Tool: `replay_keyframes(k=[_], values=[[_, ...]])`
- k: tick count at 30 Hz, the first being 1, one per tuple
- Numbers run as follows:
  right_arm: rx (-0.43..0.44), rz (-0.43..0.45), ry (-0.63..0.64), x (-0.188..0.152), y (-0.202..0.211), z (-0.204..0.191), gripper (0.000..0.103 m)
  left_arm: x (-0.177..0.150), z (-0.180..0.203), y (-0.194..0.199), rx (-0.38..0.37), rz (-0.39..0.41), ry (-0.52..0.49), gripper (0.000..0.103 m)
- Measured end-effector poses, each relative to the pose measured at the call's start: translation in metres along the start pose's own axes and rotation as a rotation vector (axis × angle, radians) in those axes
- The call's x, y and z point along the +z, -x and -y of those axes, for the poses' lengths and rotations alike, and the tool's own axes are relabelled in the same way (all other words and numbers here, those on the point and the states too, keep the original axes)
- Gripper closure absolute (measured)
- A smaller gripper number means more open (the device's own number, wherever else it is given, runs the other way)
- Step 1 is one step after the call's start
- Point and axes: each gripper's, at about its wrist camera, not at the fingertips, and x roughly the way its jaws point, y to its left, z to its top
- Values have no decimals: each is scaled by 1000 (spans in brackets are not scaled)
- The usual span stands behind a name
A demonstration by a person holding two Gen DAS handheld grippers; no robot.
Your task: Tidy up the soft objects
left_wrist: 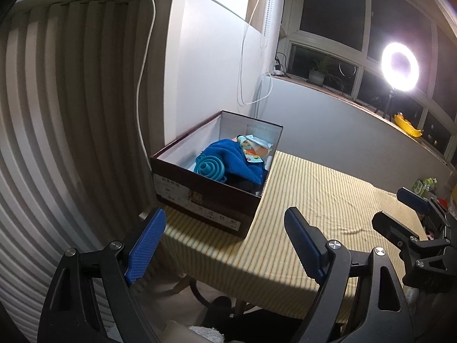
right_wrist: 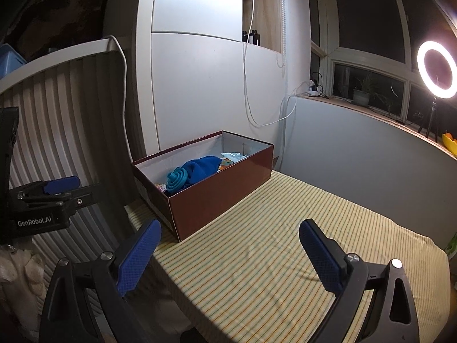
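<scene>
A dark brown cardboard box [left_wrist: 200, 197] [right_wrist: 220, 197] stands open at the table's far left corner. Inside lie a blue fleece cloth [left_wrist: 237, 160] [right_wrist: 200, 168], a teal collapsible funnel [left_wrist: 208, 167] [right_wrist: 177, 178] and a colourful patterned cloth [left_wrist: 251, 147] [right_wrist: 228, 161]. My left gripper [left_wrist: 225, 243] is open and empty, held above the table's near edge in front of the box. My right gripper [right_wrist: 230, 253] is open and empty above the tablecloth, to the right of the box. Each gripper shows at the edge of the other's view [left_wrist: 411, 211] [right_wrist: 51, 191].
The table wears a yellow striped cloth [left_wrist: 328, 208] [right_wrist: 285, 257]. A ribbed radiator-like panel [left_wrist: 57, 143] stands at the left. A ring light [left_wrist: 400, 65] [right_wrist: 437, 70], potted plant [left_wrist: 317, 74] and yellow object [left_wrist: 407, 128] sit on the windowsill. White cables [right_wrist: 248, 85] hang down the wall.
</scene>
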Motion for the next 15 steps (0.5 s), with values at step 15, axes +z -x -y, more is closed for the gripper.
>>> replay_keyframes(k=[15], values=[[-15,-27,-19,-8,-8,5,7,-4,3,-5,-6,-17,-3,18]])
